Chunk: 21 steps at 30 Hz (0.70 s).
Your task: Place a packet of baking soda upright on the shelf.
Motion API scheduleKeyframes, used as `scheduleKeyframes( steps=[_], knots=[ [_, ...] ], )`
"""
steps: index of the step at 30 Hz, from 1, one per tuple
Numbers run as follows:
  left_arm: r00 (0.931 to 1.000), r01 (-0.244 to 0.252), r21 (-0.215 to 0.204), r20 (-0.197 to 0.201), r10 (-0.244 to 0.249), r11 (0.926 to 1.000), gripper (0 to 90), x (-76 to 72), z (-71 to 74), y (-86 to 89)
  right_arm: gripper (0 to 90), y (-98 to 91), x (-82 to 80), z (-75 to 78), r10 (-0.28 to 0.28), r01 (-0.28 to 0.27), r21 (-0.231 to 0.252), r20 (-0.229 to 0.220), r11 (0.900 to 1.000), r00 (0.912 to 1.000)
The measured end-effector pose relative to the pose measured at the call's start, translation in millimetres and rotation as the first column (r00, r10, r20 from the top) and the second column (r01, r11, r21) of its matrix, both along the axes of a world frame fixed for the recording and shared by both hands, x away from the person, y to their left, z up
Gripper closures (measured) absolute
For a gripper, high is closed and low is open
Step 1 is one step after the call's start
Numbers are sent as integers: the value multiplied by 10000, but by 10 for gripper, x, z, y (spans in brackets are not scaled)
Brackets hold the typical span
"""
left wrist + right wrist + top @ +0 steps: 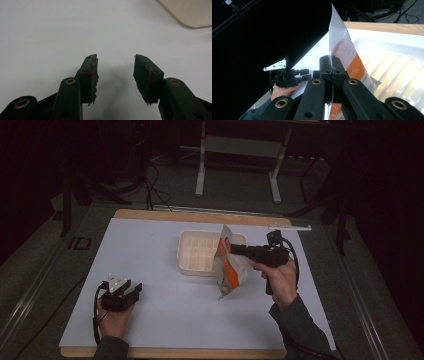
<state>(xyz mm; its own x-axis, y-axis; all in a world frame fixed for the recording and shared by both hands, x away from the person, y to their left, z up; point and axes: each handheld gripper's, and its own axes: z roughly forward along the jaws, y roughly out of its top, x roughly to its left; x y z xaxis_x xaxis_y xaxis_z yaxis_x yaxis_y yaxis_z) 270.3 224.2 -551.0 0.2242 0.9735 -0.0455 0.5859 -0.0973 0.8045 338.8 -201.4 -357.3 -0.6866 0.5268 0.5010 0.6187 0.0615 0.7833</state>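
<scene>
Pouch (229,265) hangs over the tray (195,251), clamped by right hand-held gripper (233,248).

the packet (229,265) is white with a broad orange band and a reddish print near its top — small dark lettering too blurred to read. the tray (192,252) is plain cream, ribbed. both grippers — left gripper (115,75) and right gripper (332,71) — are black with brass-coloured rivets. the table top (150,270) is pale grey-white, edged in light wood.
</scene>
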Motion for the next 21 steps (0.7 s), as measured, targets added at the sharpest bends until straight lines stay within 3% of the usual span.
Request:
scheduleKeyframes(
  steps=[21],
  knots=[
    [10000,3,11,-11,-3,10000,538,1,0,-1,900,-186,114,130,-842,844,-92,183,9964,9963]
  ],
)
